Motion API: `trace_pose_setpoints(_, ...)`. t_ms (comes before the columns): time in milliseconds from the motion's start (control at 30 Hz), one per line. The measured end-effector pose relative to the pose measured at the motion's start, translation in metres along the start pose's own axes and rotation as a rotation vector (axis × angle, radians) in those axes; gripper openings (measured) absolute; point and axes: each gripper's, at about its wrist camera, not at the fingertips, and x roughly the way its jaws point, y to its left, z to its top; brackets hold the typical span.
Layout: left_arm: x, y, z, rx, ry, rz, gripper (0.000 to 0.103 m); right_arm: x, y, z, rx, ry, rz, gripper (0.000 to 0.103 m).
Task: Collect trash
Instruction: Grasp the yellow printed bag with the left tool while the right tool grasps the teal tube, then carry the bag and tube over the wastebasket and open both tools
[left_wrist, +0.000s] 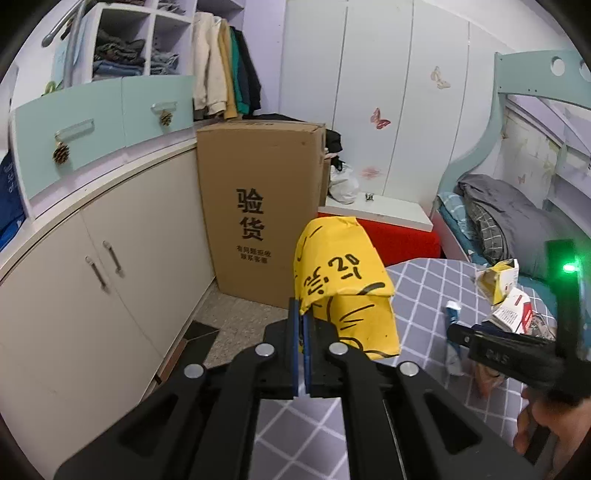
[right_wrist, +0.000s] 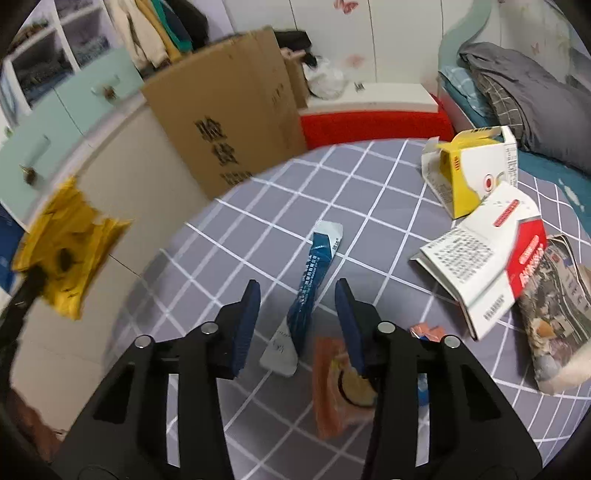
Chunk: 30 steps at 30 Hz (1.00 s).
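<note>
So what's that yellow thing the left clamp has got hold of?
It is a yellow bag of thin, crumpled plastic or paper with black printed marks and figures. The left hand-held gripper is shut on its lower edge and holds it up off the grey checked tablecloth, creased and folded over, in front of a cardboard box.

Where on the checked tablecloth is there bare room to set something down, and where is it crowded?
Free: the tablecloth on the far side, between the blue sachet and the red bench. Crowded: the right side, with the yellow carton, red-and-white box and printed bag.
</note>
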Motion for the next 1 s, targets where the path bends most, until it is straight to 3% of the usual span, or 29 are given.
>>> trace_pose_setpoints(67,0.000,0.010,-0.002,-0.006,0.003,-0.001,0.002,0.006,0.010,-0.001,-0.060,0.008,-0.064,0.032)
trace_pose_setpoints(167,-0.005,0.020,-0.008,-0.014,0.010,-0.005,0.002,0.011,0.017,-0.005,-0.091,0.024,-0.064,0.011)
trace_pose_setpoints(333,-0.016,0.038,-0.015,-0.027,0.013,0.004,0.002,-0.001,0.038,-0.018,-0.118,0.006,0.007,0.009)
trace_pose_setpoints(533,-0.035,0.071,-0.028,-0.060,0.019,0.036,0.002,-0.026,0.094,-0.035,-0.169,-0.003,0.155,0.009)
trace_pose_setpoints(767,-0.065,0.134,-0.054,-0.117,0.028,0.123,0.002,-0.054,0.179,-0.076,-0.288,0.017,0.321,0.009)
trace_pose_setpoints(1000,-0.090,0.206,-0.097,-0.211,0.079,0.261,0.002,-0.045,0.259,-0.123,-0.413,0.089,0.419,0.009)
